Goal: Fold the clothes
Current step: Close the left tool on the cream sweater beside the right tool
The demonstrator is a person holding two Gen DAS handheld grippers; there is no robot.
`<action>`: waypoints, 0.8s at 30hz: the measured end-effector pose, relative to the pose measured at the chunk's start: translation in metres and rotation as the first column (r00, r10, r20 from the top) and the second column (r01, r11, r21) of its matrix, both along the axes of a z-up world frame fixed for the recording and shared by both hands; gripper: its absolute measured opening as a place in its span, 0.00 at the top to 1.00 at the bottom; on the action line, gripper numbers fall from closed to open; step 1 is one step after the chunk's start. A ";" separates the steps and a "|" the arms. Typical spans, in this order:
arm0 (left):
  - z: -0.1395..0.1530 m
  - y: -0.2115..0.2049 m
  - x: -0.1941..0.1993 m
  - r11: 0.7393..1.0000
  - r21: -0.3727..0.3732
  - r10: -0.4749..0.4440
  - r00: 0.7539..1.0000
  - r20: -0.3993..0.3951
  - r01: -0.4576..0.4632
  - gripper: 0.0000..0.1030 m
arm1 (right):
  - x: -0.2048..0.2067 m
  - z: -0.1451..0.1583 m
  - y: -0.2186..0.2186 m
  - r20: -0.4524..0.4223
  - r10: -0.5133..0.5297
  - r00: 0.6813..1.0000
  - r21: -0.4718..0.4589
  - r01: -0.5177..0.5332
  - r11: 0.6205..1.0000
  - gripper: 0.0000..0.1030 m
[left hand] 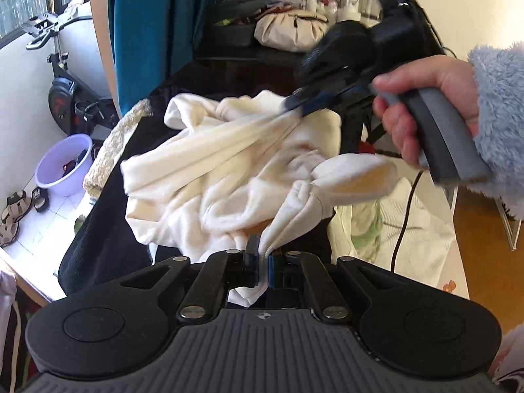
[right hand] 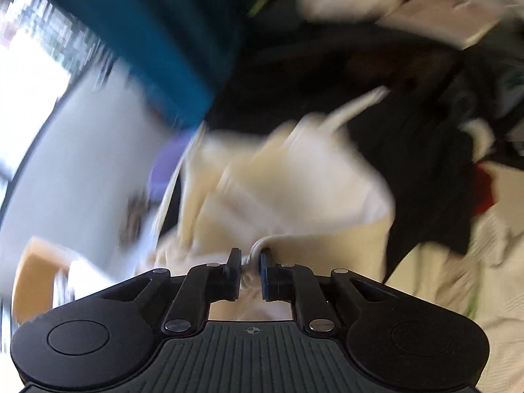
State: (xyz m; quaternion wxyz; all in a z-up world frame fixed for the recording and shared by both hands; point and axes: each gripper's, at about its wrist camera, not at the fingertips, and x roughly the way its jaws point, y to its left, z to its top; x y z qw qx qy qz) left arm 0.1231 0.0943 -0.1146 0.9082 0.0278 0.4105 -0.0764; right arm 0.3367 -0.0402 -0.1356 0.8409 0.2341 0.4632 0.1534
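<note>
A cream-white garment (left hand: pixel 209 177) hangs bunched between my two grippers above a dark cloth-covered surface (left hand: pixel 108 229). My left gripper (left hand: pixel 260 258) is shut on a ribbed hem of the garment. My right gripper (left hand: pixel 294 106), held by a hand in a blue fluffy sleeve, is shut on a stretched fold higher up, at the far side. In the blurred right wrist view, my right gripper (right hand: pixel 250 260) pinches a fold of the same garment (right hand: pixel 294 190).
A lilac basin (left hand: pixel 64 163) and sandals (left hand: pixel 13 209) lie on the floor at left, beside an exercise bike (left hand: pixel 65 95). A teal curtain (left hand: pixel 147 32) hangs behind. A cluttered dresser with a beige bag (left hand: pixel 288 29) stands at the back. A patterned white bedsheet (left hand: pixel 409 239) lies right.
</note>
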 end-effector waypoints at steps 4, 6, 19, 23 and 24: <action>0.004 0.000 0.003 1.000 0.008 -0.003 0.999 0.041 0.003 0.95 | 0.000 0.011 -0.020 -0.064 -0.126 0.990 -0.097 0.119 0.988 0.70; 0.003 0.003 0.007 1.000 -0.001 0.003 1.000 0.031 -0.003 0.95 | -0.007 0.014 -0.009 -0.094 0.027 0.995 -0.097 -0.036 0.995 0.62; -0.006 -0.006 0.000 0.999 0.002 -0.054 0.998 -0.011 0.054 0.95 | -0.047 0.008 0.109 -0.175 0.598 0.782 -0.079 -0.617 0.783 0.40; -0.007 -0.004 -0.005 0.999 -0.010 -0.037 0.999 -0.011 0.037 0.95 | -0.056 -0.011 0.125 -0.272 0.637 0.722 -0.151 -0.685 0.713 0.34; -0.007 -0.004 -0.006 0.999 -0.011 -0.034 0.999 -0.009 0.034 0.95 | -0.058 -0.012 0.125 -0.277 0.627 0.728 -0.182 -0.681 0.710 0.43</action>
